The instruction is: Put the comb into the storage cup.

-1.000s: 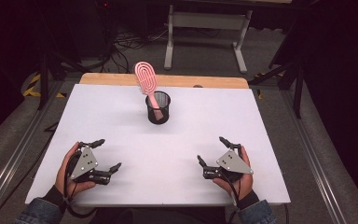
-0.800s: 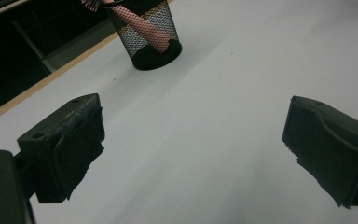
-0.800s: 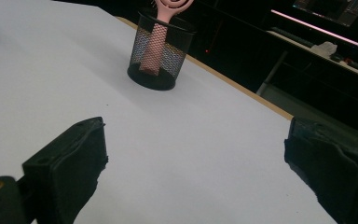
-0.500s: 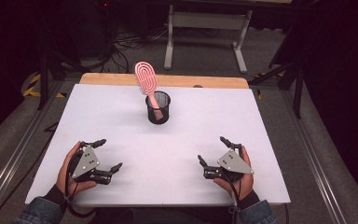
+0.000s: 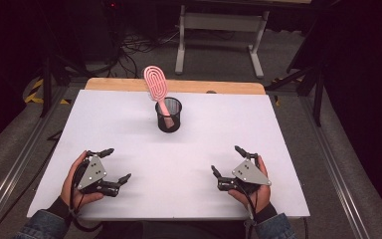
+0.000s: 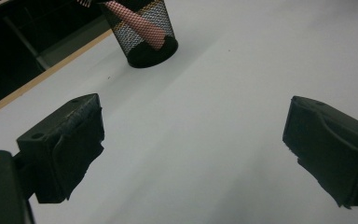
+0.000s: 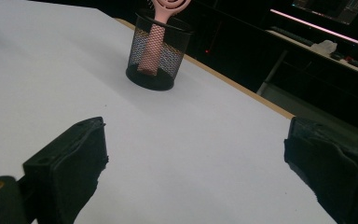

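Note:
A pink hairbrush [image 5: 156, 88] stands handle-down in a black mesh cup [image 5: 168, 115] on the far middle of the white table [image 5: 129, 129]; its head leans left above the rim. The cup [image 6: 142, 32] and the brush handle [image 6: 135, 23] show at the top of the left gripper view, and the cup [image 7: 156, 53] with the brush [image 7: 161, 28] shows in the right gripper view. My left gripper [image 5: 116, 165] rests open near the front left, held in a hand. My right gripper [image 5: 227, 160] rests open near the front right. Nothing lies between either pair of jaws.
A wooden strip [image 5: 179, 85] runs along the table's far edge. Beyond it stand a grey table frame [image 5: 219, 30] and cables on the floor. Metal rails [image 5: 15, 164] run along both sides of the table.

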Action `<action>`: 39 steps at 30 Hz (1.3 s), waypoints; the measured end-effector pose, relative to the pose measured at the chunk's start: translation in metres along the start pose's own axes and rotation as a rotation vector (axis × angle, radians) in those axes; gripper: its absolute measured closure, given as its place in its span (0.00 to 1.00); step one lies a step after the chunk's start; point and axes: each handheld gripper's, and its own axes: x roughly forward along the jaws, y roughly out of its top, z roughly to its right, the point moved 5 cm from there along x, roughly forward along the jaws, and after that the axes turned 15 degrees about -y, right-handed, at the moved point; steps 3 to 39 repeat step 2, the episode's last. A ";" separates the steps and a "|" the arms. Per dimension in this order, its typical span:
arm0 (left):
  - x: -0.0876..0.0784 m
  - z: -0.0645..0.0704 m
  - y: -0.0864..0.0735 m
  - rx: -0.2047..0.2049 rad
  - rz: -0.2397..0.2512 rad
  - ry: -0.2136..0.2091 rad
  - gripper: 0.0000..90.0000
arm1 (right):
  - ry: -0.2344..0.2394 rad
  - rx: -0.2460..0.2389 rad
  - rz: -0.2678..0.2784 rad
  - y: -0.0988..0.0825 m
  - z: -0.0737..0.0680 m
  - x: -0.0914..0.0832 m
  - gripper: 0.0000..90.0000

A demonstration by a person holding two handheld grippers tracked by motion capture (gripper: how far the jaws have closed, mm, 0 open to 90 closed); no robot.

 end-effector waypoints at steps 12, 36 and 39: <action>0.001 0.000 -0.001 0.001 -0.006 0.001 0.07 | -0.001 0.001 0.000 0.000 0.001 0.000 0.07; 0.001 0.000 -0.001 0.001 -0.006 0.001 0.07 | -0.001 0.001 0.000 0.000 0.001 0.000 0.07; 0.001 0.000 -0.001 0.001 -0.006 0.001 0.07 | -0.001 0.001 0.000 0.000 0.001 0.000 0.07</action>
